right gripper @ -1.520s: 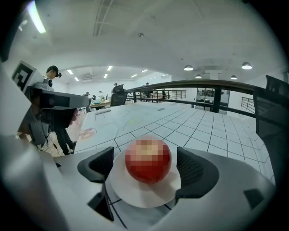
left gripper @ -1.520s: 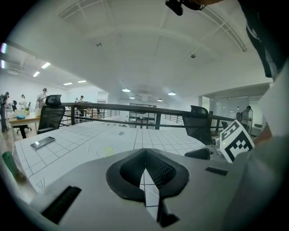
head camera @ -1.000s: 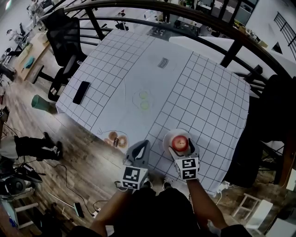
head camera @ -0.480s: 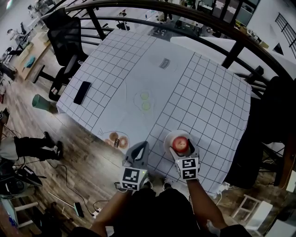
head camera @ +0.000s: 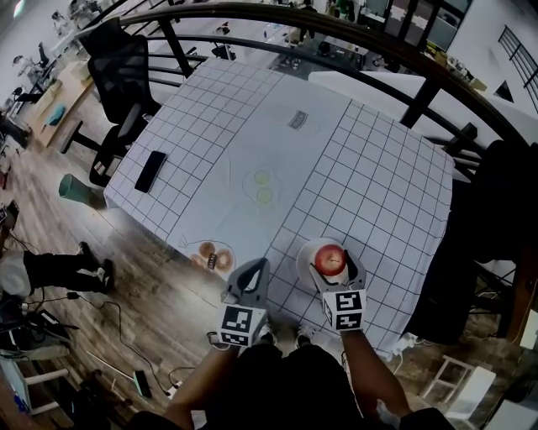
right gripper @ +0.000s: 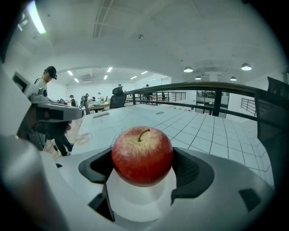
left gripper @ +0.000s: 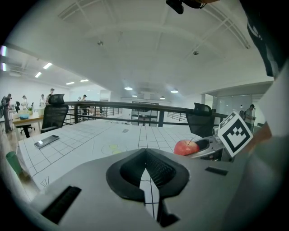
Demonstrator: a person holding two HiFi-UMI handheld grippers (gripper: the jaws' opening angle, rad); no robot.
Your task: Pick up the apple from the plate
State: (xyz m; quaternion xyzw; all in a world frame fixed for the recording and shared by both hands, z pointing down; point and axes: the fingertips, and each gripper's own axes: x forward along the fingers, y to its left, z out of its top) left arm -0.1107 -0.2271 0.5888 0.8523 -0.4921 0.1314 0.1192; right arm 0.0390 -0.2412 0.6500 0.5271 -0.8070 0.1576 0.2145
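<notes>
Biggest of all: a wide desk [head camera: 370,176] under a white cloth with black squares. Behind it, a dark curved railing [head camera: 336,25]. At the far left corner, a black chair [head camera: 118,59]. All around, wooden floor [head camera: 143,319].

Next, the two tongs, both at the near edge of the desk. Right tongs [head camera: 334,270], seen close up in the right gripper view [right gripper: 142,167]: pinching the apple [right gripper: 142,155], one dark pad tight on each side of it. Left tongs [head camera: 250,280], seen close up in the left gripper view [left gripper: 145,173]: tips pressed together, nothing between them, held over the desk's edge just left of the right tongs.

Then a small white plate [head camera: 309,252] near the front edge of the desk, right under the apple. Hard to tell whether the apple touches the plate or hangs just above it.

Then a flat black phone [head camera: 150,169] near the left edge of the desk, well apart from the plate.

Then the apple [head camera: 331,260] once more: red, round, a short brown stem pointing up. Seen from the left gripper view too [left gripper: 186,147], just beside the other tongs' marker cube.

Smallest: two pale green spots [head camera: 263,186] in the middle of the desk, one just behind the other.
</notes>
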